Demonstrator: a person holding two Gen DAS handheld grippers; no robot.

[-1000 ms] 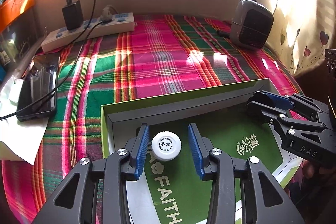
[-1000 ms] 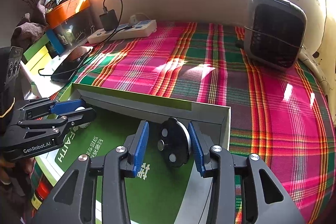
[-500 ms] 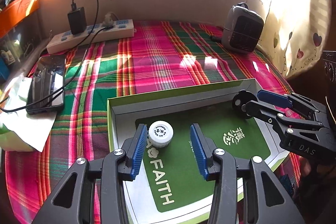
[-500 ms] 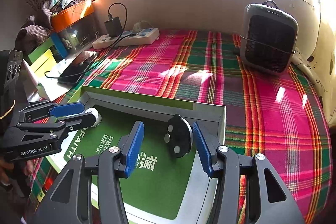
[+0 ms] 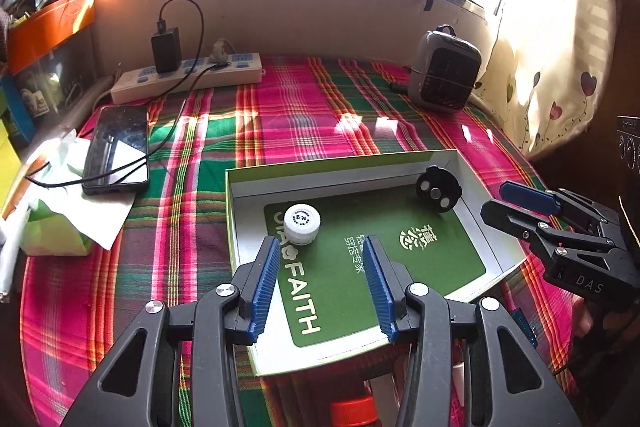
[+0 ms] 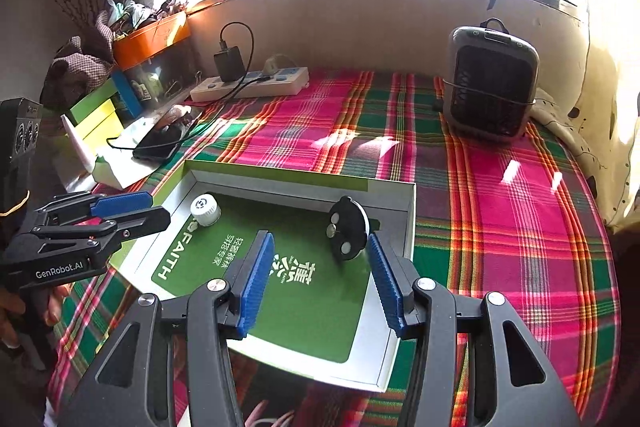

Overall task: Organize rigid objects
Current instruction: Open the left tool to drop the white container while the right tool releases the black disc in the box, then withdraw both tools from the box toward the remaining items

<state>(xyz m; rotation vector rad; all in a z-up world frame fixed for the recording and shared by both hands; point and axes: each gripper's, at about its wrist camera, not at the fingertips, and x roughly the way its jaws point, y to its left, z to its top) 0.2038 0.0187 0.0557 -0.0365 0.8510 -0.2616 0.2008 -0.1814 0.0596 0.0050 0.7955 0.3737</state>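
A shallow box lid (image 5: 336,165) (image 6: 304,183) with a green printed floor lies on the plaid cloth. A white bottle cap (image 5: 302,224) (image 6: 205,209) stands in its near-left part. A black round disc with metal studs (image 5: 437,188) (image 6: 347,234) leans at the far-right corner. My left gripper (image 5: 322,251) is open and empty, just behind the white cap. My right gripper (image 6: 320,247) is open and empty, its fingers either side of and behind the black disc. Each gripper shows in the other's view: the right one (image 5: 516,203) and the left one (image 6: 136,209).
A phone (image 5: 116,149) on a cable lies left of the lid, by tissue paper (image 5: 60,195). A power strip (image 5: 188,77) with a charger sits at the back. A small grey heater (image 5: 444,75) (image 6: 490,87) stands back right. A red bottle cap (image 5: 354,411) shows below the table edge.
Both grippers have let go and pulled back and up from the lid. The white cap and the black disc now rest free inside it.
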